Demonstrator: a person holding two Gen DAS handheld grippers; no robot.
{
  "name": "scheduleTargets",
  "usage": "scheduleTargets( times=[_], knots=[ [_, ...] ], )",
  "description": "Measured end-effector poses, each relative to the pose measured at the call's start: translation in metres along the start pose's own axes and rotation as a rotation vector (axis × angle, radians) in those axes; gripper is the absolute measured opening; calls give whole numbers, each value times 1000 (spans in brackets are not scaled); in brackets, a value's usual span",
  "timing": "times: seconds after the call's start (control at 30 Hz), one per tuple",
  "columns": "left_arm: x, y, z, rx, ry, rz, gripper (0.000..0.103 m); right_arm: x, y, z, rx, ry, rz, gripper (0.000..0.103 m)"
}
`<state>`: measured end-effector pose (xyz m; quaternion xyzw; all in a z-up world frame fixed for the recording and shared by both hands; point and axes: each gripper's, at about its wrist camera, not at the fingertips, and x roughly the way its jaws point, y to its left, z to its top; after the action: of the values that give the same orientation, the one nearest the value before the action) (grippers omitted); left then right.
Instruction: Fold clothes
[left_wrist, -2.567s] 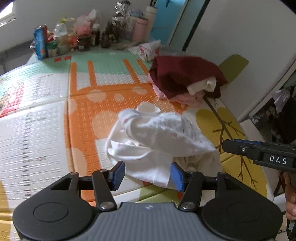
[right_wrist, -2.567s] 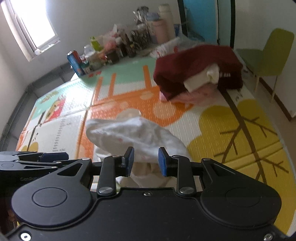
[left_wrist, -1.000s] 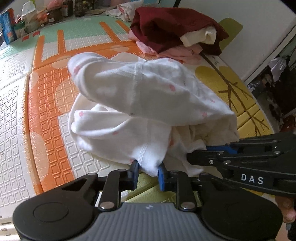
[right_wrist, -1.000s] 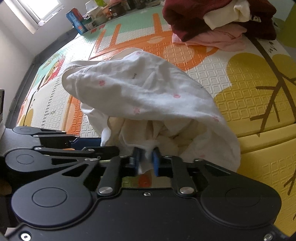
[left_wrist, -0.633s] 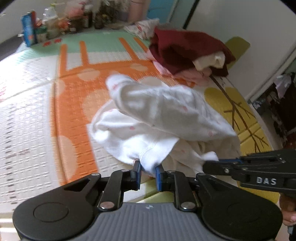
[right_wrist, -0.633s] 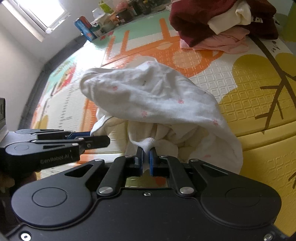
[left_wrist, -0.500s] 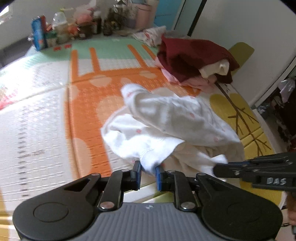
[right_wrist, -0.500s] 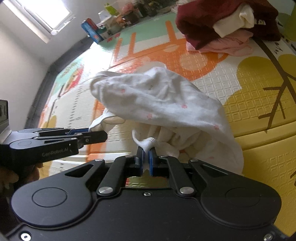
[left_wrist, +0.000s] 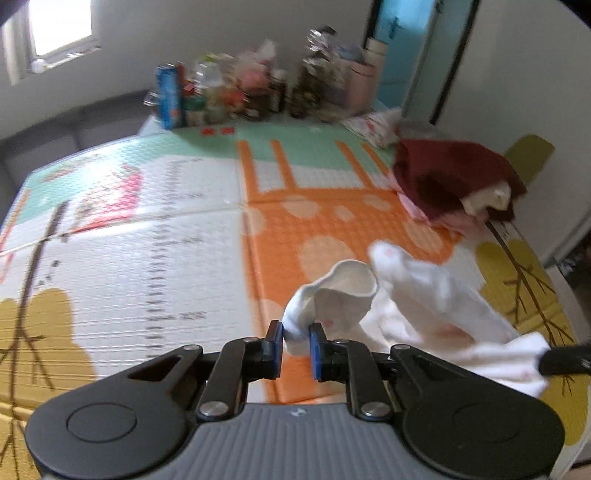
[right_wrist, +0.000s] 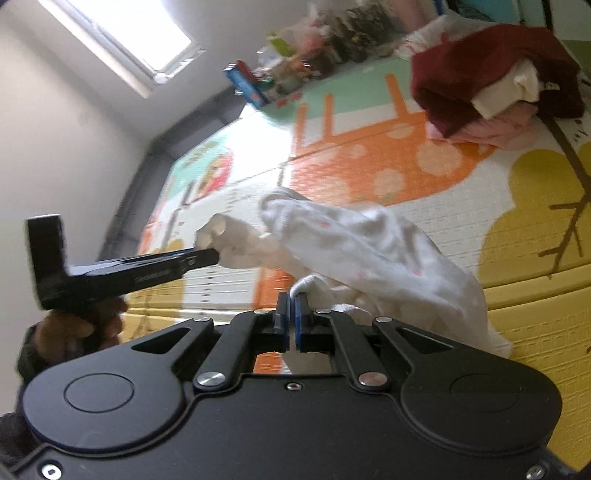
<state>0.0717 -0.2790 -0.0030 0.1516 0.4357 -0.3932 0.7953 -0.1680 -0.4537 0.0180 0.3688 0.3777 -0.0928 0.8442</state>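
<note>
My left gripper has its blue pads closed down on a bunched corner of the white garment, the cloth squeezed into the narrow gap between them and curling up above the tips in a loose cuff-like loop. My right gripper is pinched almost completely together on another fold of the same garment, with only a sliver of white fabric between its pads. The garment, white with small pink spots, hangs stretched and rumpled between the two tools, lifted above the mat near its orange patch and yellow tree print; whether its lowest folds touch the mat I cannot tell. In the right wrist view my left gripper shows from the side, held by my hand, its tip buried in the garment's end. In the left wrist view the tip of my right gripper pokes in at the right edge, touching the cloth. Farther back on the mat sits a pile of dark red, cream and pink clothes, well apart from the garment. Bottles and boxes crowd the far edge of the mat, blurred.
</note>
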Motion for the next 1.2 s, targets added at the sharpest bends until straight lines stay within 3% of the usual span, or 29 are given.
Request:
scheduleTargets(
  times=[0.2,0.37,0.53,0.73,0.83,1.2],
  knots=[
    [-9,12,-4,-29,-4,38,16,-16,35,-3,-96,-4,85,0],
    [-16,23,-8,-53,-8,70,16,5,39,-10,-82,63,44,3],
    [-22,22,-17,-52,-5,69,24,14,30,-20,-65,98,-6,8],
    [-29,11,-23,-26,-10,39,46,8,17,-24,-51,92,-49,10],
    [-31,2,-28,-2,-8,10,53,5,13,-24,-49,78,-74,20],
    [-9,-48,-65,114,120,-141,63,14,-26,-50,5,133,-207,23]
  ],
)
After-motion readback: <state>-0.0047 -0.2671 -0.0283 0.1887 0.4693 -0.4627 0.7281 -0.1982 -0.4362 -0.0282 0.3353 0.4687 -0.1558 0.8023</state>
